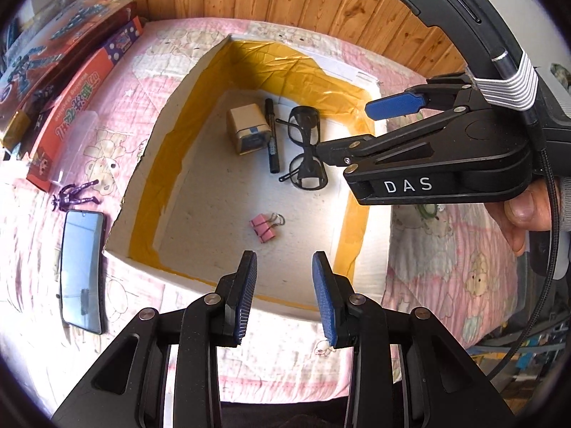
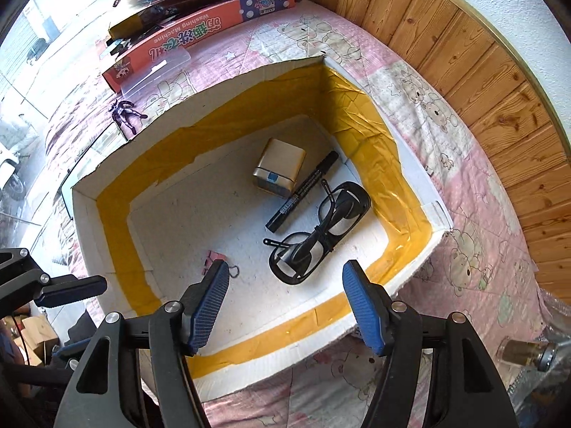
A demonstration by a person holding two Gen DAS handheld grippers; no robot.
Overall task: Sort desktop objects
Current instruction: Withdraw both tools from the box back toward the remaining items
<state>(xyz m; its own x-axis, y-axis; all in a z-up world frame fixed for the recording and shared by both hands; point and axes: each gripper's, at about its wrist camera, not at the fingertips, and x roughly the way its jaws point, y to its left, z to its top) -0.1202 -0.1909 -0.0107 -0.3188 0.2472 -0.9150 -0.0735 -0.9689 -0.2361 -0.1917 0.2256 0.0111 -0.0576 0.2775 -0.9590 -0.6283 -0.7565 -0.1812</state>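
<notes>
White foam tray with yellow-taped walls on pink quilt. Inside: gold box at 12, black marker just beside it, black glasses at 3 near marker, pink binder clip at 6, apart from the rest. Left gripper above near rim, jaws part-spread, empty. Right gripper above tray, jaws wide apart, empty. Phone and purple figure outside tray at 9.

Both grippers are black linkages with silver rivets and blue ribbed pads. The right gripper bears white "DAS" lettering, a braided cable and a green light
</notes>
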